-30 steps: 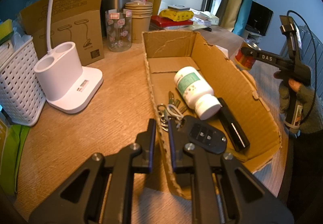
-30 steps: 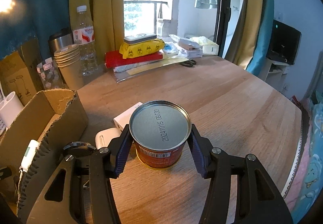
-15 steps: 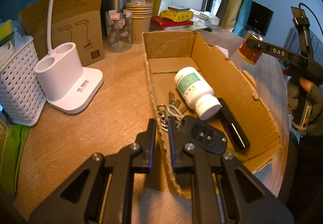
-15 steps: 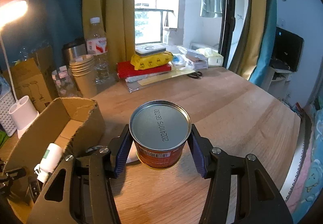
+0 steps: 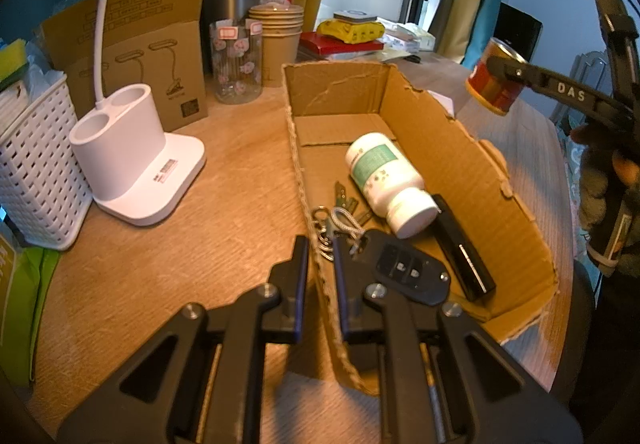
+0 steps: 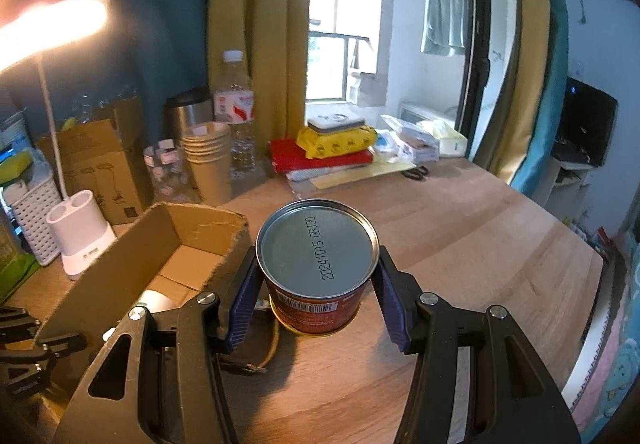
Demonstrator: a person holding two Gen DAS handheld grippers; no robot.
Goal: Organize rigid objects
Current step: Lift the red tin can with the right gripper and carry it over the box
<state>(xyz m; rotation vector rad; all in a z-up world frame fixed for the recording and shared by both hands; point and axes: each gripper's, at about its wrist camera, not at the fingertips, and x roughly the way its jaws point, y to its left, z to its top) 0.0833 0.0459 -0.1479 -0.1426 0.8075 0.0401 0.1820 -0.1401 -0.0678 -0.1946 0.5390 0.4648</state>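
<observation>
My right gripper (image 6: 316,298) is shut on a red tin can (image 6: 316,264) and holds it in the air to the right of an open cardboard box (image 6: 132,268); the can (image 5: 494,78) also shows in the left wrist view. My left gripper (image 5: 320,268) is shut on the box's left wall (image 5: 298,172) near its front corner. Inside the box lie a white pill bottle (image 5: 388,180), a black car key (image 5: 408,272) with a key ring (image 5: 328,228), and a black bar-shaped object (image 5: 464,248).
A white lamp base (image 5: 132,160), a white basket (image 5: 32,172) and a brown carton (image 5: 132,48) stand left of the box. A glass jar (image 5: 236,60), paper cups (image 5: 276,40), a steel flask and a water bottle stand behind it. A yellow pack (image 6: 336,140) lies on red books.
My right gripper has lifted the can off the table and carried it higher and toward the box. My left gripper has stayed shut on the box wall.
</observation>
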